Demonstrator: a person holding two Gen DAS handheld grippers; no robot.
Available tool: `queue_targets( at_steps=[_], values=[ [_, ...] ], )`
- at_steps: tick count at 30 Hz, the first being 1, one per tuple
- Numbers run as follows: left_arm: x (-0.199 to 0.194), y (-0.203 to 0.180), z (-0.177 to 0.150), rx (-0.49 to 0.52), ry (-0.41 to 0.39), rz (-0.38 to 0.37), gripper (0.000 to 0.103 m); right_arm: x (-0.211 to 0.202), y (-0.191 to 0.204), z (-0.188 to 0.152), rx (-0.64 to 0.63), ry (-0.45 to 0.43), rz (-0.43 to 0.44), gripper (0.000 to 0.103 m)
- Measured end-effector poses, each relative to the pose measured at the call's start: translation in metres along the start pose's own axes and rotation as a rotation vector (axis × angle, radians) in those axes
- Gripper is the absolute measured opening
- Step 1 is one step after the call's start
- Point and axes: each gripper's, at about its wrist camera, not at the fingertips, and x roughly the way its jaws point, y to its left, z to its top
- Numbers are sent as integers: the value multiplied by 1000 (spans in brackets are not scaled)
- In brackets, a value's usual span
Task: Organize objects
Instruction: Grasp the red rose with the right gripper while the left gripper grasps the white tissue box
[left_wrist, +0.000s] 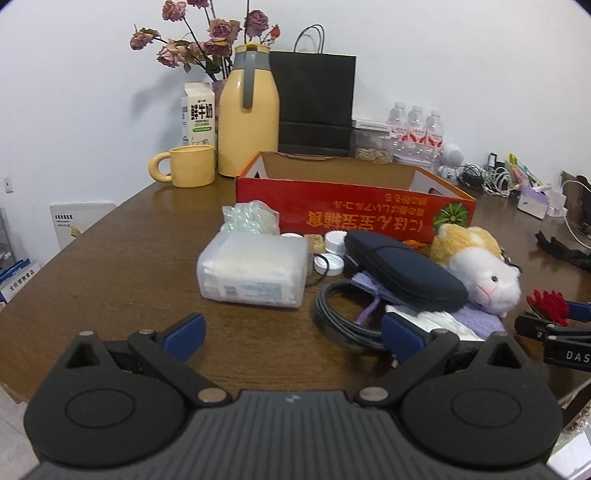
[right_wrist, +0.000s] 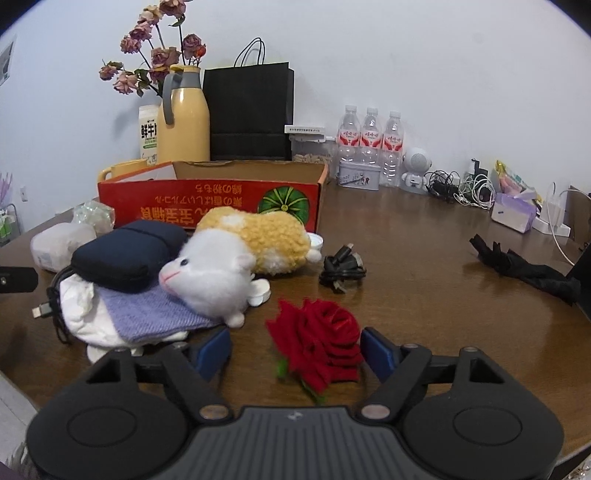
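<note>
A red fabric rose (right_wrist: 317, 339) lies on the brown table between the fingers of my right gripper (right_wrist: 295, 350). The right pad sits against the petals and the left pad stands clear, so the gripper is open around the rose. Left of the rose lie a white-and-yellow plush hamster (right_wrist: 236, 254), a dark blue case (right_wrist: 125, 254) and a purple cloth (right_wrist: 159, 310). Behind them stands an open red cardboard box (right_wrist: 207, 206). My left gripper (left_wrist: 291, 336) is open and empty, short of a clear plastic pack (left_wrist: 255, 269) and a coiled grey cable (left_wrist: 332, 314).
At the back stand a yellow thermos (left_wrist: 247, 110), a yellow mug (left_wrist: 188, 166), a milk carton (left_wrist: 197, 114), a black paper bag (left_wrist: 316, 103) and water bottles (right_wrist: 369, 136). A black plug lead (right_wrist: 341, 269) and a black glove (right_wrist: 524, 269) lie to the right. White caps (left_wrist: 328, 264) sit by the box.
</note>
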Motion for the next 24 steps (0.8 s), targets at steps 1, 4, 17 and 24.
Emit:
queue_targets(
  at_steps=[1, 4, 17, 24],
  values=[
    [2, 1, 1, -2, -1, 5, 103, 2, -1, 1, -1, -1, 2, 70],
    [6, 5, 5, -12, -3, 20, 103, 10, -4, 4, 9, 16, 30, 43],
    [41, 15, 33, -12, -2, 60, 103, 15, -7, 20, 29, -29, 46, 39],
    [79, 18, 43, 9, 57, 86, 103, 21, -5, 29, 31, -35, 28, 39]
  ],
)
